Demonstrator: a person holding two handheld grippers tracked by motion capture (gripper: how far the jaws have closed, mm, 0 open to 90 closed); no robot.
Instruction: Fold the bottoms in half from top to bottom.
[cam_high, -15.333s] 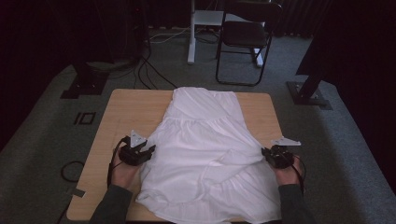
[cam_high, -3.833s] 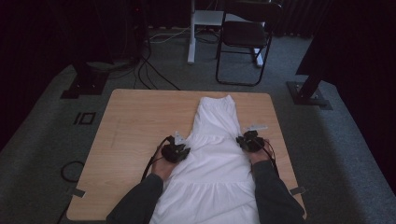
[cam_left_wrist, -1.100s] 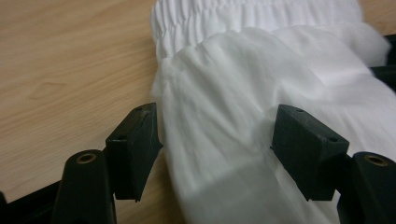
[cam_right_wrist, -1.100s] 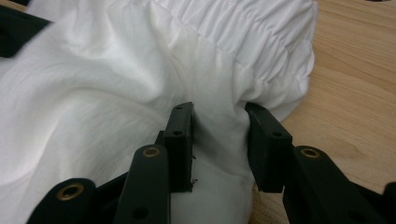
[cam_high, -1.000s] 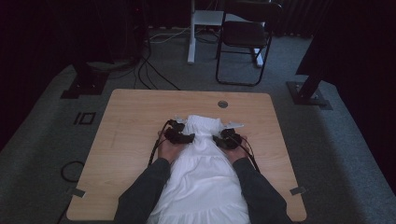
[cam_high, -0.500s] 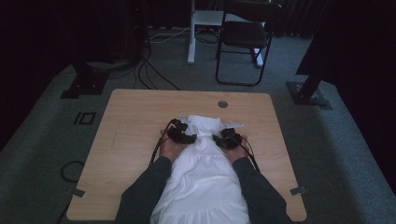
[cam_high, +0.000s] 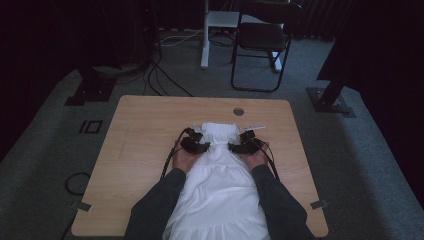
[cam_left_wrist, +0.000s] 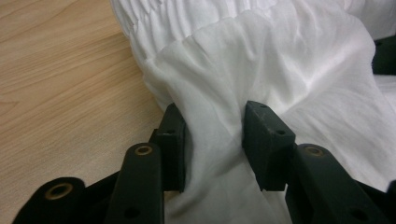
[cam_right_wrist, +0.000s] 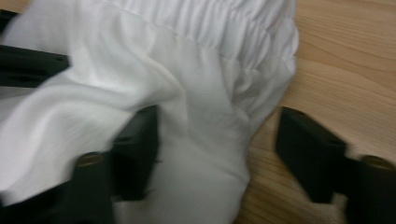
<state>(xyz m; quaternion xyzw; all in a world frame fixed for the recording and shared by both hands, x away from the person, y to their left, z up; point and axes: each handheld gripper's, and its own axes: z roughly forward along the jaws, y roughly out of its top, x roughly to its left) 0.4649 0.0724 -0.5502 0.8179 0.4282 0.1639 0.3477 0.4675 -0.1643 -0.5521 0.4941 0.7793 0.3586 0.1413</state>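
High view: white dress lies at frame centre on wooden table, folded top edge between both tools. Left gripper jaws pinch a fabric fold. Right gripper jaws spread wide, cloth lying loose between them.

High view looks down on the table; both gripper views sit close over its white cloth.

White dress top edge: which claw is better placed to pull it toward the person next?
Probably the left claw: its jaws stand close around a fold of the white dress. The right claw is wide open, with cloth against one jaw only and bare table beside the other.
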